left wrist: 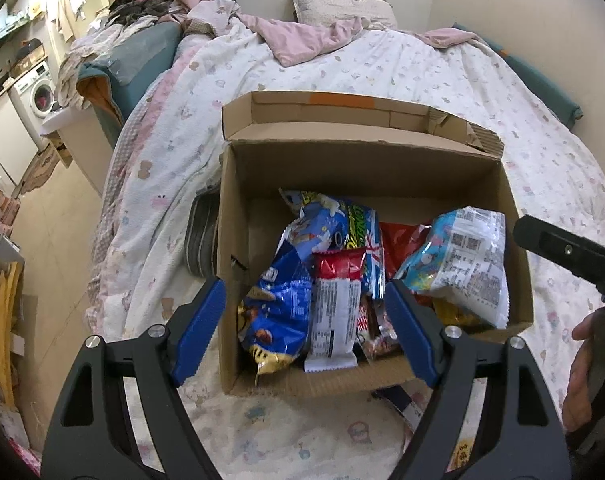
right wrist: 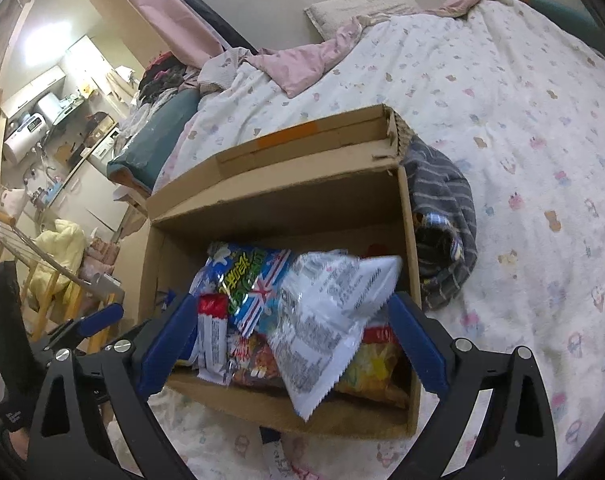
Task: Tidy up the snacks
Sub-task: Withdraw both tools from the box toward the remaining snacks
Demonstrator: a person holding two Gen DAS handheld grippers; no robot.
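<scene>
Our snack packets sit in the cardboard box [left wrist: 518, 280] on the bed [left wrist: 422, 80]. The white printed packet [right wrist: 326, 316] lies tilted between our right gripper [right wrist: 298, 344] fingers, spread apart; left gripper [left wrist: 302, 328] also wide.

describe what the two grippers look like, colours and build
Both match: the left gripper and right gripper have matte black skeletal linkage arms with triangular cutouts and silver round pivot bolts. Their fingers are blue pads with ridged edges. No cables show.

Both wrists close above shared box [left wrist: 366, 160], perhaps tilted.
</scene>
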